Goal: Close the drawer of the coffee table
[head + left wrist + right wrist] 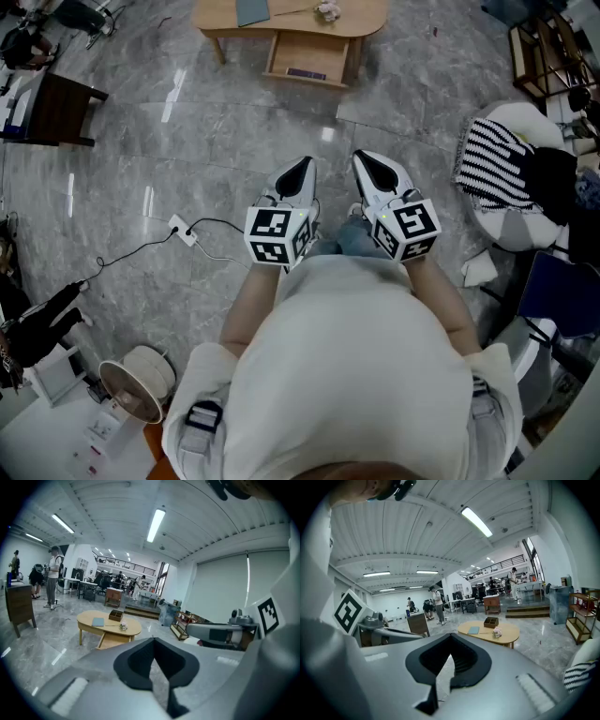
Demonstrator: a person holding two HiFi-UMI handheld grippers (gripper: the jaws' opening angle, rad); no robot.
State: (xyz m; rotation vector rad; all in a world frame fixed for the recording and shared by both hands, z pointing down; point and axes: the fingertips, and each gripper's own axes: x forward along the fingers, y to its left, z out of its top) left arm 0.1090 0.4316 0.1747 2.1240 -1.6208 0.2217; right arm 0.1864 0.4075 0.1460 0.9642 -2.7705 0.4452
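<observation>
While the drawer (305,58) sits pulled out under the coffee table (291,17), well across the floor, the left gripper (302,164) & right gripper (364,159) are both clenched on nothing by the person's waist, so nothing's done yet; walk-up & push remain.

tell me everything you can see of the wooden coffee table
The light wooden, oval-topped coffee table stands alone on the grey polished floor. Its drawer is pulled open, with a dark flat item inside. On top lie a blue-grey pad, a brown box and a pale bunch.
</observation>
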